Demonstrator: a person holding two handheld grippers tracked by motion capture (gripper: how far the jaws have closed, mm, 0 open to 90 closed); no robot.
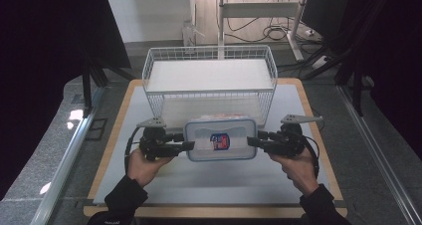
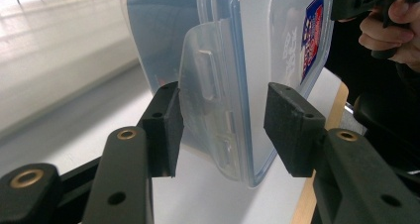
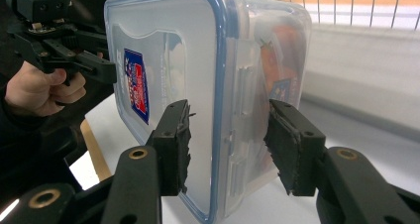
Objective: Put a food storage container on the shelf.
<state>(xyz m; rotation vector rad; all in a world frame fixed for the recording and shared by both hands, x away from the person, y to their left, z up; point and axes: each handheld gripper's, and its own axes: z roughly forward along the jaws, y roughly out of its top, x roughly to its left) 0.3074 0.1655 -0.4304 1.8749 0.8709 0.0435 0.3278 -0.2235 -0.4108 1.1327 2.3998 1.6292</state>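
Both tools pinch a lidded box held off the counter.
Left tool (image 1: 190, 146) and right tool (image 1: 251, 141) clamp the box's (image 1: 221, 140) short ends, just before the wire basket (image 1: 209, 80); uneven lifting could tilt it and slip the latches.

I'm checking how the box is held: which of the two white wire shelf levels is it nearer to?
The lower level of the wire shelf: the lidded plastic box, held between the left gripper and right gripper, sits just before it; the upper level lies farther back.
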